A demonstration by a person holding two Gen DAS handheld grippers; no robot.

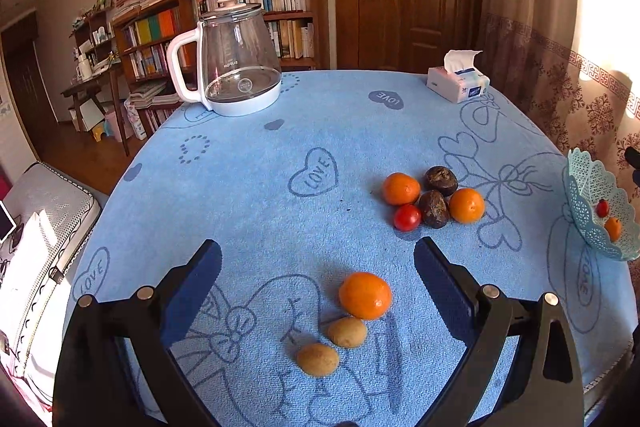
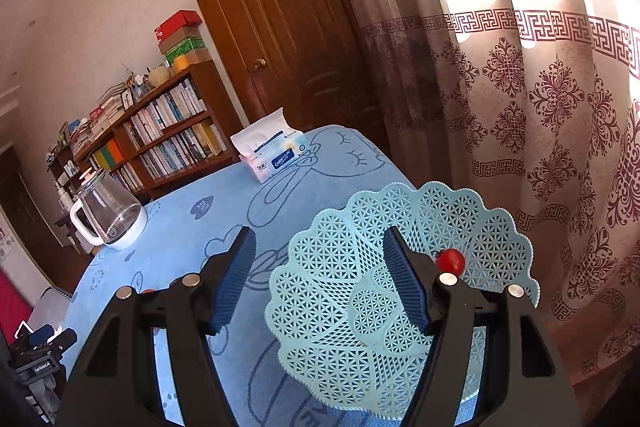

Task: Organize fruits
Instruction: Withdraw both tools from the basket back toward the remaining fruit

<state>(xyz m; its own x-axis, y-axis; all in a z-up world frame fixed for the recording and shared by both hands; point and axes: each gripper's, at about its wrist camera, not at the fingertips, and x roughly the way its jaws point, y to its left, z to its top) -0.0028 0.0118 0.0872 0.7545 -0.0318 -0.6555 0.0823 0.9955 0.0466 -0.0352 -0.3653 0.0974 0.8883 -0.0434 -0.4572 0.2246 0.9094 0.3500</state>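
Two fruits lie in the basket (image 1: pixel 580 187) at the worktop's right edge; eight wait mid-worktop. Left gripper (image 1: pixel 318 267) hangs released over an orange (image 1: pixel 365 295); right gripper (image 2: pixel 320 279) is released, empty, straddling the basket rim.

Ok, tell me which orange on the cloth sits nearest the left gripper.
The lone orange lying between the open left gripper fingers, beside two brown fruits. The other two oranges sit farther back, clustered with the red tomato.

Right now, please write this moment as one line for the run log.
left gripper: open, empty, over nearest orange | right gripper: open, empty, at basket | basket contents: tomato, small orange | cloth: fruit remains
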